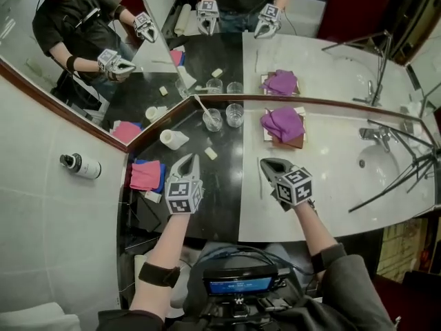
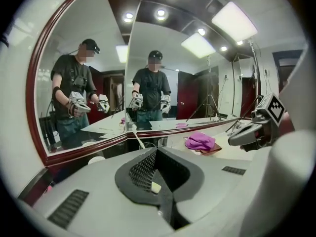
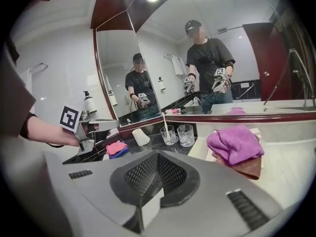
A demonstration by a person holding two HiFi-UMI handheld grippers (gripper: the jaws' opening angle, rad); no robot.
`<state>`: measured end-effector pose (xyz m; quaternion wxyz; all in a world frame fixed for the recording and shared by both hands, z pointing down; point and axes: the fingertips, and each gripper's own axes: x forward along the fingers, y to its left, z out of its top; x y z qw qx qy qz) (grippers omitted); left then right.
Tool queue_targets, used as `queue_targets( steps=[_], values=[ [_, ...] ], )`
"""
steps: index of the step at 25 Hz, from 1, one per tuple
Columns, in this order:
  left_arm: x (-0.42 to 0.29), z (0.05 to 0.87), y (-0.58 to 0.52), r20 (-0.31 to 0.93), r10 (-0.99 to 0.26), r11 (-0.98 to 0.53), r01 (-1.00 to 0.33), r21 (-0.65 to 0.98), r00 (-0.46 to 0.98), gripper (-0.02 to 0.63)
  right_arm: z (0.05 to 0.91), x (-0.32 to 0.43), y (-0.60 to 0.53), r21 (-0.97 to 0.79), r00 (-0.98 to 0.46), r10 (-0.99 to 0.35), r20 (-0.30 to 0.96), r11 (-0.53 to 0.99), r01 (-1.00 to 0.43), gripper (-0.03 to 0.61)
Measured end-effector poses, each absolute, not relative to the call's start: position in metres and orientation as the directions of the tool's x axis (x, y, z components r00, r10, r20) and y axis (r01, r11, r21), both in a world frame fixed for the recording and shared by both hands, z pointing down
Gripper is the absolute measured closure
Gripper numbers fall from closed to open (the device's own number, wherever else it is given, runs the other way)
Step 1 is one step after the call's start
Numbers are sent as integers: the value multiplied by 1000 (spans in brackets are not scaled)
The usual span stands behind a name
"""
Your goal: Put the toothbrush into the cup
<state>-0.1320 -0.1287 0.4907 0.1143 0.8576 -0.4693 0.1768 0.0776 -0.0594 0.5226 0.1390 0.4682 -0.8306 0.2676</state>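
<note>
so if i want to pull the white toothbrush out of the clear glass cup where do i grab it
Grip the white toothbrush by the stretch sticking out above the rim of the clear glass cup, coming from above. It leans toward the mirror, and a second clear glass stands close beside the cup, so a sideways approach looks cramped.

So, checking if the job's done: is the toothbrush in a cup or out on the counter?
In. The toothbrush leans inside the left glass cup, its handle sticking up above the rim.
</note>
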Motion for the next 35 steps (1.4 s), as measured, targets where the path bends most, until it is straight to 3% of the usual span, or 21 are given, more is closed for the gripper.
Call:
queue_targets(
  steps=[23,35],
  values=[
    [-123,523,-59,533,-673,-530,-837,135,513,615,528,140,-3,-323,-417,-760,498,283,-903,558],
    [3,592,-18,676,-383,-617,-719,320,630,434,554,168,19,-362,-421,-742,521,254,-897,558]
  ],
)
